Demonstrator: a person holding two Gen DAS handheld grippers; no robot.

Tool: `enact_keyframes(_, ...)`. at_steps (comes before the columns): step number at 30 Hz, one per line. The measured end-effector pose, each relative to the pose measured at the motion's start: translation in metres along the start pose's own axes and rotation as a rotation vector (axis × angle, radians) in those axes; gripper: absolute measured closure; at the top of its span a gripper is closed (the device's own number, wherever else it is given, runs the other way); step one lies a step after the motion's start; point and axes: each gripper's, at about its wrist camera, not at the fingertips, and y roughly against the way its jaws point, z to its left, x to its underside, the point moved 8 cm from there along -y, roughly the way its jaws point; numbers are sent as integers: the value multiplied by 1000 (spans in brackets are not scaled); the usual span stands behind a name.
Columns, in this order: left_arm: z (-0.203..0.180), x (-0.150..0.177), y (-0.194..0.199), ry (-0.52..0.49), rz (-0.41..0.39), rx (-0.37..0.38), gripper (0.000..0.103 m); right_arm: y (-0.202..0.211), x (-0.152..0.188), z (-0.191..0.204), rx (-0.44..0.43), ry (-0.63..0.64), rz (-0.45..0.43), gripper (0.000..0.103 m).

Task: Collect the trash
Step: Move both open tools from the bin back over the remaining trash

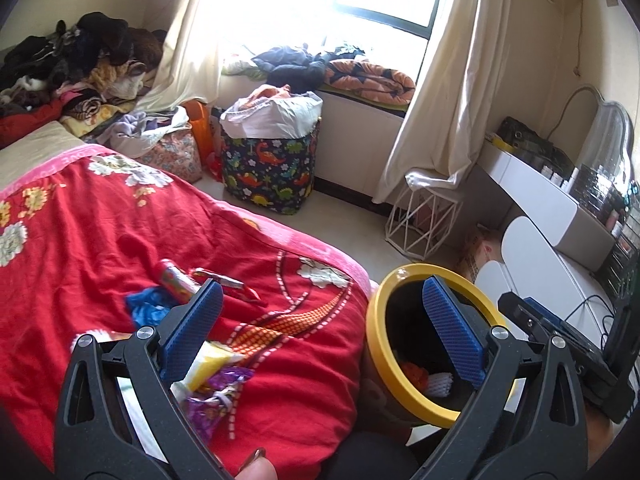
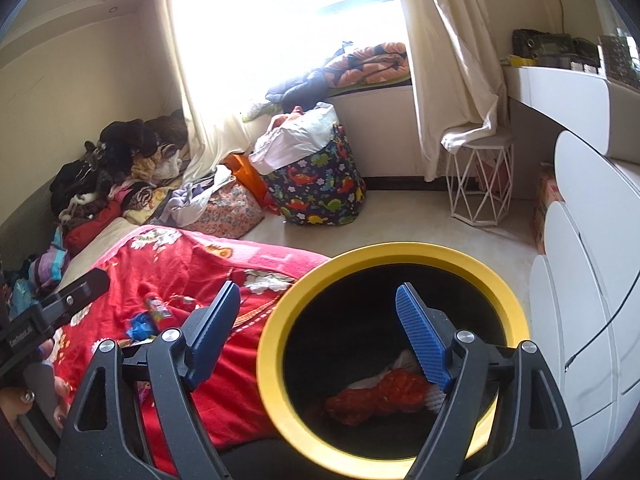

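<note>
Right gripper [image 2: 316, 328] hanging spread and empty over the yellow-rimmed bin [image 2: 280, 304]; left gripper [image 1: 320, 320] also spread, empty. Wrappers [image 1: 216, 376] still lying on the red blanket [image 1: 100, 240]. Risking pinching blanket cloth along with a wrapper, or knocking the bin.

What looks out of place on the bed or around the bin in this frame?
Loose wrappers lie scattered on the red blanket, with a blue scrap and a small colourful tube further up. They are litter on bedding, not in the yellow-rimmed bin beside the bed.
</note>
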Motion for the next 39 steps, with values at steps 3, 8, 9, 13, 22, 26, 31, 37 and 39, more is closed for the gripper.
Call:
enact_keyframes(3, 12, -3, 6, 13, -10, -12, 11, 0, 0, 12, -14, 19, 2, 25)
enact_keyframes(8, 35, -7, 13, 45, -23, -40, 11, -1, 4, 30, -38, 46, 8, 25)
enact_keyframes(9, 40, -7, 15, 53, -25, -48, 11, 0, 5, 32, -42, 50, 9, 25)
enact_keyframes(13, 57, -9, 20, 75, -32, -69, 11, -1, 8, 46, -64, 69, 17, 24)
enact_keyframes(22, 86, -10, 27, 114, -40, -112, 11, -2, 21, 82, -122, 123, 41, 23)
enact_keyframes(26, 103, -8, 31, 139, -35, -136, 11, -2, 28, 99, -153, 159, 54, 22)
enact_keyframes(31, 122, -1, 31, 165, -2, -164, 11, -6, 38, 119, -188, 184, 77, 22)
enact_keyframes(37, 146, 10, 33, 208, 19, -183, 11, -14, 48, 136, -209, 211, 101, 22)
enact_keyframes(39, 152, 12, 33, 217, 23, -192, 11, -17, 51, 141, -209, 218, 106, 22)
